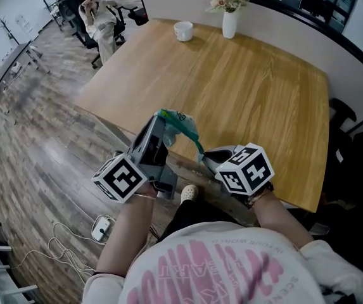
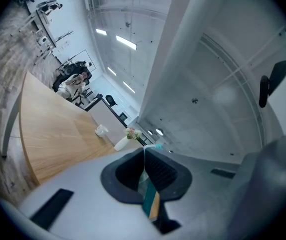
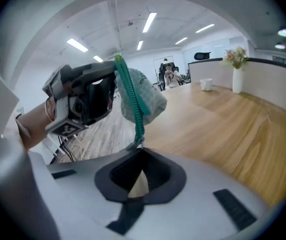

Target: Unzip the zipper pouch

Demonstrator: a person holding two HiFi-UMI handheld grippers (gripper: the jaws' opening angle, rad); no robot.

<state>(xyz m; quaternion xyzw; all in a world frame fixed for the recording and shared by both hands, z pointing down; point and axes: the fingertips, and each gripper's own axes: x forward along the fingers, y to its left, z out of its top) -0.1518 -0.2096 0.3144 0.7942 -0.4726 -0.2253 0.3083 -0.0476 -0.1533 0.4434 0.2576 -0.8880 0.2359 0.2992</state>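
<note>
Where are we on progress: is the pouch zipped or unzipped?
Apparently zipped: the green zipper on the pouch runs as one closed band down to the right tool.

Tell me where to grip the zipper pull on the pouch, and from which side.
Take the small metal pull at the near end of the teal zipper, coming end-on along the zipper line. The tab sticks out past the pouch, whose far end the left gripper pinches. The right gripper is already shut on it.

Head view steeply down, gripper views along own jaws; all share table (image 1: pixel 244 87)
</note>
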